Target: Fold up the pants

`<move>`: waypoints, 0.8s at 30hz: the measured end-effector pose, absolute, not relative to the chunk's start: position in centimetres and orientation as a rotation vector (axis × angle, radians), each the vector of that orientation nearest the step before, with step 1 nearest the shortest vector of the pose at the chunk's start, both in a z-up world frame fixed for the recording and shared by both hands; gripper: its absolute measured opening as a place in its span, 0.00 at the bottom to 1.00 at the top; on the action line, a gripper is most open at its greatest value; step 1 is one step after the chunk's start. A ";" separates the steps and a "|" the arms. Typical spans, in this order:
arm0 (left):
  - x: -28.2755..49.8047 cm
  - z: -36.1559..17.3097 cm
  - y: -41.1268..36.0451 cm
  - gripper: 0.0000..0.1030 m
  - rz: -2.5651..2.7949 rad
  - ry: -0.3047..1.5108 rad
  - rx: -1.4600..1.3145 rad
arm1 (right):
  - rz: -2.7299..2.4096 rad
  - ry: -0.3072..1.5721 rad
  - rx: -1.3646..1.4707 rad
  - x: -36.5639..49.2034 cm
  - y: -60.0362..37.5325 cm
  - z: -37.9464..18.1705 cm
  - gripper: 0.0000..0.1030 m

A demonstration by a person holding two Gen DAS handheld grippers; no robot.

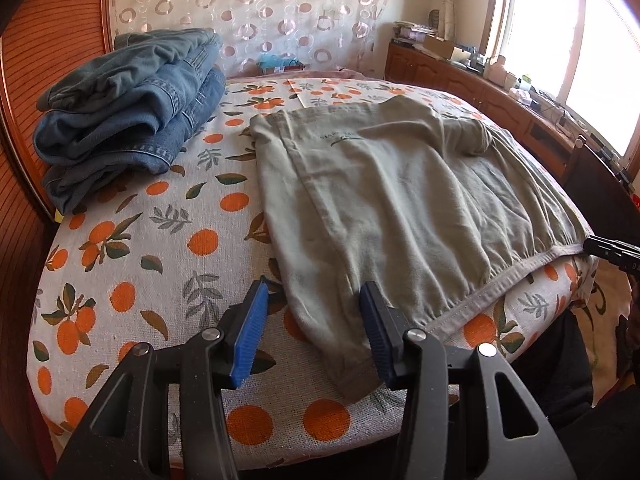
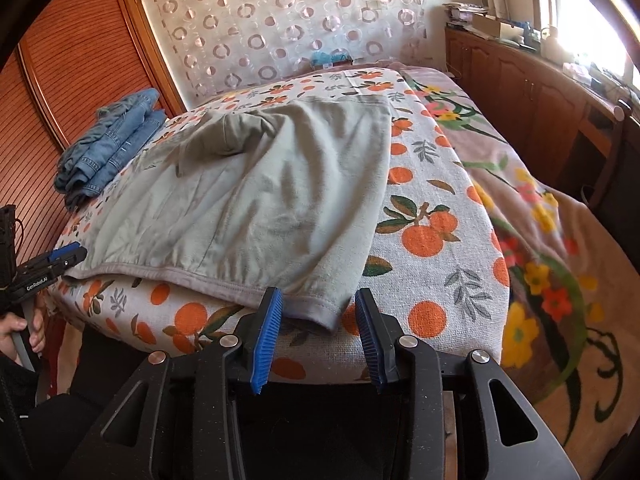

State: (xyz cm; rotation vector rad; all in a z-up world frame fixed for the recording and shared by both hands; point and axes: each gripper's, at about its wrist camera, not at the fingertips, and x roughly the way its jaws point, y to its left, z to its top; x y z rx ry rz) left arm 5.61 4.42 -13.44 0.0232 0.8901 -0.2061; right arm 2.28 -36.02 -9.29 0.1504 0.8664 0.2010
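Grey-green pants (image 1: 400,192) lie spread flat on a bed cloth printed with oranges (image 1: 160,240), their waistband along the near edge. In the left wrist view my left gripper (image 1: 315,284) stands open, its blue pads either side of the pants' near left corner without pressing it. My right gripper's tip shows at that view's right edge (image 1: 612,250). In the right wrist view my right gripper (image 2: 318,293) is open around the right end of the waistband (image 2: 320,316) of the pants (image 2: 260,184). The left gripper (image 2: 60,258) is at the waistband's other end, held by a hand (image 2: 24,332).
A stack of folded blue jeans (image 1: 128,112) (image 2: 112,148) sits at the bed's far left, beside a wooden slatted wardrobe (image 2: 80,60). A floral blanket (image 2: 540,240) covers the bed's right side. A cluttered wooden cabinet (image 2: 540,92) runs under the window.
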 end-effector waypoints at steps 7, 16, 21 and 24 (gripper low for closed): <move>5.6 -13.7 3.3 0.75 -0.216 0.893 0.058 | 0.206 0.864 0.151 2.3 -35.9 -9.5 0.38; 5.3 -13.1 3.9 0.75 -0.213 0.885 0.040 | 0.245 0.817 0.131 2.8 -35.2 -8.4 0.07; 5.0 -11.9 5.0 0.75 -0.187 0.852 0.030 | 0.328 0.751 0.110 4.8 -32.8 -5.7 0.05; 5.1 -11.3 6.2 0.75 -0.158 0.835 0.024 | 0.408 0.714 0.086 6.3 -29.9 -4.0 0.05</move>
